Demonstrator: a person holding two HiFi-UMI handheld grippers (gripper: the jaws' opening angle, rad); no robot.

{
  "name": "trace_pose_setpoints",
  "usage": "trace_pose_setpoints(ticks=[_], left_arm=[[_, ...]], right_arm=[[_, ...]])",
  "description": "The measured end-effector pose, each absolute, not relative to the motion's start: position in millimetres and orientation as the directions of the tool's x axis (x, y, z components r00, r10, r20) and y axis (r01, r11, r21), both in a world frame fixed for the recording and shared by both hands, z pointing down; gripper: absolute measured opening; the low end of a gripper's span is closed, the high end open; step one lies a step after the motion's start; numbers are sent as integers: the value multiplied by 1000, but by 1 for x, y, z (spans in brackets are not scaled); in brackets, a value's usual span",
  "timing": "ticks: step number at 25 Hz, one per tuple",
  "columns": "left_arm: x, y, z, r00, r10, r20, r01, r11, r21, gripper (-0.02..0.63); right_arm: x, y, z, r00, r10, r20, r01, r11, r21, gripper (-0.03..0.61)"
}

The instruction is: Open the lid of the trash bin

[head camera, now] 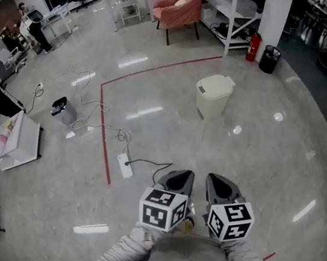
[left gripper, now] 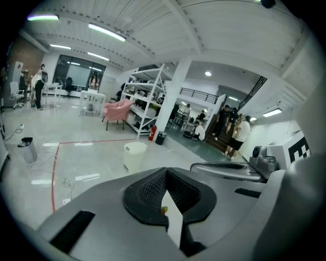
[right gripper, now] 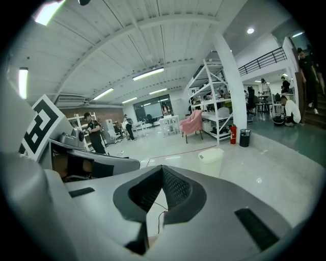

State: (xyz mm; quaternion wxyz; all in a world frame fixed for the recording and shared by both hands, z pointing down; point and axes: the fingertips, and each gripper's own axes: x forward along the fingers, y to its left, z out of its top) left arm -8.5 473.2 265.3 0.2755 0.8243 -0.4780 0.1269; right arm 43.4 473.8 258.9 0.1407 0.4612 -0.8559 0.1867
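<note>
A cream trash bin [head camera: 213, 95] with its lid down stands alone on the polished floor, well ahead of both grippers. It shows small in the left gripper view [left gripper: 134, 155] and in the right gripper view [right gripper: 210, 158]. My left gripper [head camera: 182, 175] and right gripper [head camera: 217, 180] are held side by side close to the person's body, both pointing toward the bin. The left gripper's [left gripper: 165, 171] jaws meet at their tips with nothing held. The right gripper's [right gripper: 163, 168] jaws are likewise shut and empty.
A red tape line [head camera: 104, 130] runs across the floor left of the bin. A power strip [head camera: 125, 165] with cables lies near my left gripper. Farther off are a small grey bin [head camera: 63, 110], a pink armchair [head camera: 179, 4], a fire extinguisher [head camera: 252, 47], a black bin [head camera: 270, 59] and people.
</note>
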Motion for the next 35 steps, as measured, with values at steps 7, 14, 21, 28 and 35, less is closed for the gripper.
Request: trace_pose_setpoints(ticks=[7, 14, 21, 28, 35], left_arm=[[-1, 439, 268, 536, -698, 475, -843, -411, 347, 6], [2, 387, 263, 551, -684, 478, -833, -428, 350, 6], [-14, 318, 266, 548, -683, 484, -836, -424, 349, 6], [-40, 244, 264, 552, -675, 490, -834, -430, 346, 6], [-60, 179, 265, 570, -654, 497, -821, -446, 356, 6]], right_arm=[[56, 445, 265, -502, -750, 431, -863, 463, -200, -3], [55, 398, 266, -495, -745, 447, -868, 446, -217, -3], [41, 333, 273, -498, -737, 458, -867, 443, -230, -3], [19, 257, 270, -482, -745, 462, -876, 428, -223, -3], [-5, 194, 271, -472, -743, 475, -881, 421, -217, -3]])
